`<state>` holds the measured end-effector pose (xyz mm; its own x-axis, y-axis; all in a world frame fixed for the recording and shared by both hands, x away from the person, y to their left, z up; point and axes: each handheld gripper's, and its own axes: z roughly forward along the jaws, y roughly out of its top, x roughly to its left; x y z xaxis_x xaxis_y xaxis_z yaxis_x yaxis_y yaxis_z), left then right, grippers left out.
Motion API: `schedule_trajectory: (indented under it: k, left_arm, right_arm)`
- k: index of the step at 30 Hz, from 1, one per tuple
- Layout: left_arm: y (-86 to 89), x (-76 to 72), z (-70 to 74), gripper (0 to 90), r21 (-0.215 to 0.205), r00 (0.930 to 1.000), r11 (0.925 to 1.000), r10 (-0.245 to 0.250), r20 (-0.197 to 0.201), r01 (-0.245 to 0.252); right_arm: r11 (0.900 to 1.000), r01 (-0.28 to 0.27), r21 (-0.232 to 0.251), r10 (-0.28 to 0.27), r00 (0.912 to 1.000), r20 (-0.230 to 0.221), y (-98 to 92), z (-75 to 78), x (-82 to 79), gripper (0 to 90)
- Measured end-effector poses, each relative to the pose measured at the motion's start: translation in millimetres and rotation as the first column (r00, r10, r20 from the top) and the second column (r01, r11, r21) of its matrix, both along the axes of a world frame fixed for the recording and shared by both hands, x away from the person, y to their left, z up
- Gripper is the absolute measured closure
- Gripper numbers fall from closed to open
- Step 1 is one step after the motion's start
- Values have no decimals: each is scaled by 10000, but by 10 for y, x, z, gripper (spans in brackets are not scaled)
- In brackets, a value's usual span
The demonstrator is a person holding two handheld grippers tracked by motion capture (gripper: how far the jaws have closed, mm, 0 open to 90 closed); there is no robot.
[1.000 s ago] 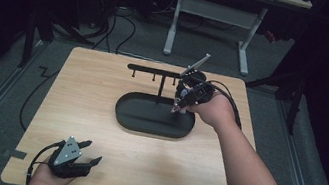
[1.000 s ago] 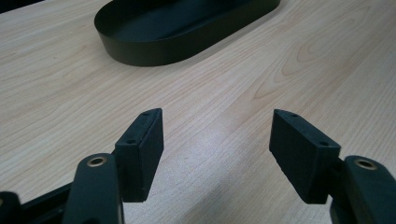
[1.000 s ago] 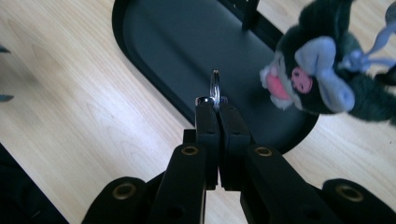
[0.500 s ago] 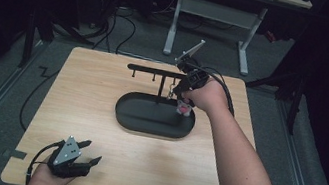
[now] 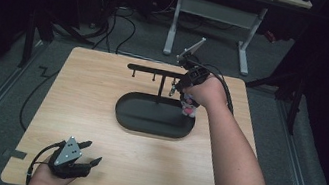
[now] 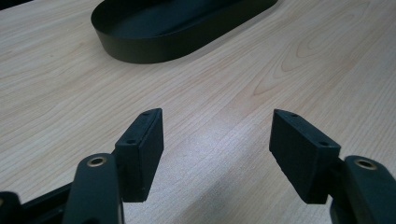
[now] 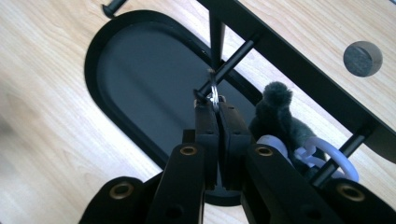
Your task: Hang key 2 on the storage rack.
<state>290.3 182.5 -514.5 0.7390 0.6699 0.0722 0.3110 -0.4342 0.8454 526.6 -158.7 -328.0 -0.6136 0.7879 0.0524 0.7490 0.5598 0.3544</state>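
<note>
Two claws over one wooden tabletop (image 5: 102, 87). Right claw (image 7: 215, 108) pinched tight on a small metal ring (image 7: 214, 95), right at a peg of the black rack (image 7: 299, 70); grey plush charm (image 7: 275, 116) dangling just beside, black oval tray (image 7: 140, 79) beneath. Left claw (image 6: 215, 140) spread wide, holding nothing, low above bare wood, tray ahead.
</note>
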Motion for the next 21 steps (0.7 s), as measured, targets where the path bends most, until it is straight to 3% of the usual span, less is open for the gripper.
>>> schedule_trajectory:
  k: [8, 13, 21]
  left_arm:
    - [7, 9, -5, 358, 43, 10000, 10000, -18, -7, 18]
    - [22, -3, -10, 358, -23, 10000, 10000, 32, -65, -32]
    - [14, -19, -3, 358, -33, 9999, 9999, 119, -17, -119]
  right_arm:
    - [9994, 329, 120, -332, 9990, 303, -73, -12, -46, 776]
    - [9962, 518, 695, -555, 9971, 516, -187, 33, -198, 688]
    - [9907, 101, 1355, -247, 9941, 1059, -320, -69, -494, 555]
